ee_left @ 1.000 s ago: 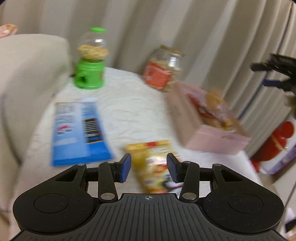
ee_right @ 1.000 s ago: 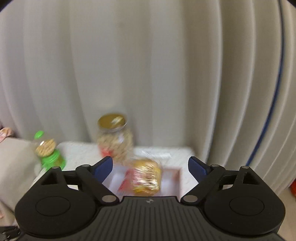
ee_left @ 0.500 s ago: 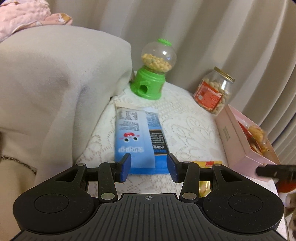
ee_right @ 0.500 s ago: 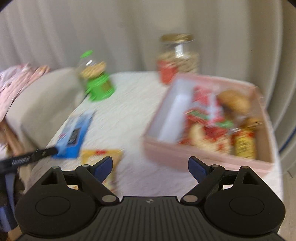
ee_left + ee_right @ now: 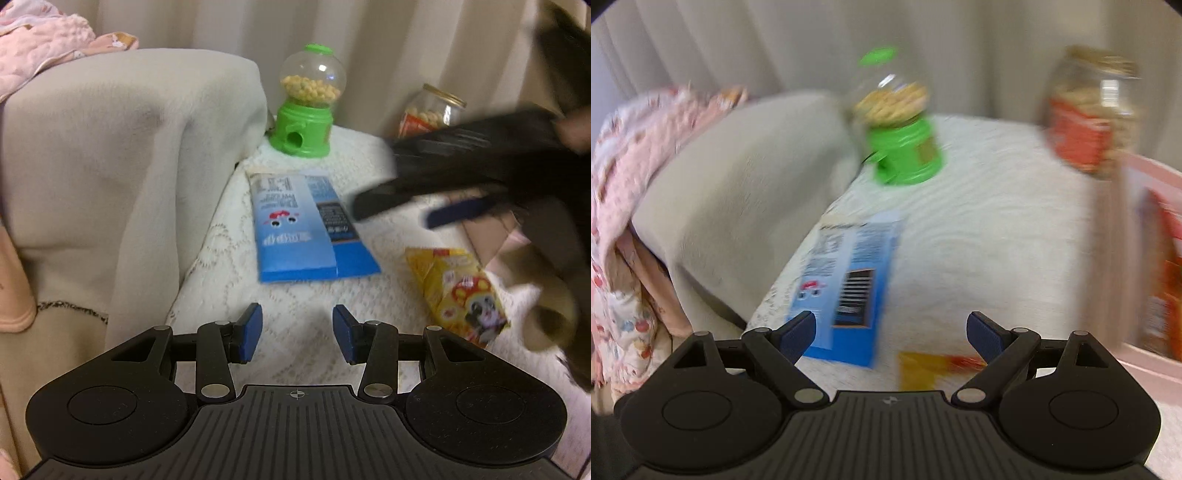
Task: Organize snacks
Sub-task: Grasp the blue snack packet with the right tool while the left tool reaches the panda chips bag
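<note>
With both claws spread and empty, the right claw (image 5: pixel 890 332) should slow above the blue packet (image 5: pixel 849 284) at the tabletop's (image 5: pixel 990 236) left edge before pinching.

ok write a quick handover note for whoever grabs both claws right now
Left claw: open, empty, low over the lace-covered table.
Right claw: open wide, empty, above the near end of the blue packet and the yellow packet.
Both packets lie flat on the table, outside the pink box, which already holds some snacks.
Green dispenser and glass jar stand at the back.
Left: lift both packets into the box.
</note>
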Demonstrator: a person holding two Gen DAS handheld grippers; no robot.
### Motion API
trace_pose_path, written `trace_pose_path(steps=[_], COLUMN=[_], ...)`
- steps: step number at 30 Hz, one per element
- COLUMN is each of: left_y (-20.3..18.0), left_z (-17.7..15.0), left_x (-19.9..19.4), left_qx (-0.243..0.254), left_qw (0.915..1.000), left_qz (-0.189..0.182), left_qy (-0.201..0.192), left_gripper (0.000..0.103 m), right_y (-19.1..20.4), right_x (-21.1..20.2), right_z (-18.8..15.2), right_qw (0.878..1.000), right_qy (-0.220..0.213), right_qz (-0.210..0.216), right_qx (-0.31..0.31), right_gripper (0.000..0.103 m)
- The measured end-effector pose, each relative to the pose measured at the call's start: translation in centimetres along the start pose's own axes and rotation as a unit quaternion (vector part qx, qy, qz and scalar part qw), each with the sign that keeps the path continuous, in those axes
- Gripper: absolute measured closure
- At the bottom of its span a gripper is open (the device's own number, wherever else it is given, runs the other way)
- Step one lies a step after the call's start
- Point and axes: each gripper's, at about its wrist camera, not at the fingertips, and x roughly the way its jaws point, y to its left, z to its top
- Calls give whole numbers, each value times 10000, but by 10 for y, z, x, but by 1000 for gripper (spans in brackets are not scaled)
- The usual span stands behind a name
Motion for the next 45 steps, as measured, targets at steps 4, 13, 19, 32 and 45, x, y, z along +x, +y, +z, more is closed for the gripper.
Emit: trace_pose_path(steps=[4,13,19,32,45], left_y=[5,18,23,-11,-97], left_z=[-5,-8,-8,10,34], left_x=[-4,-7,-9,15,58], left_qx=[132,-55,-143,-583,841], left_qw=[9999,9995,9988,9880,9740], left_qz=[-15,-304,-448,-1420,-2074], left_qy=[-51,-111,-106,150,363], left_gripper=[56,56,56,56,55], right_y=[36,80,53,-68,-146], right_x=[41,90,46,-129,-143], right_z=[19,33,33,-79,-185], right_qw=[9986,9863,9900,9919,9805], right_qy=[482,1111,739,-152,-238], right_qz=[2,-803,-924,-1252,-1832], right_qx=[-198,-917,-770,-121,674], right_gripper=[14,13,21,21,14])
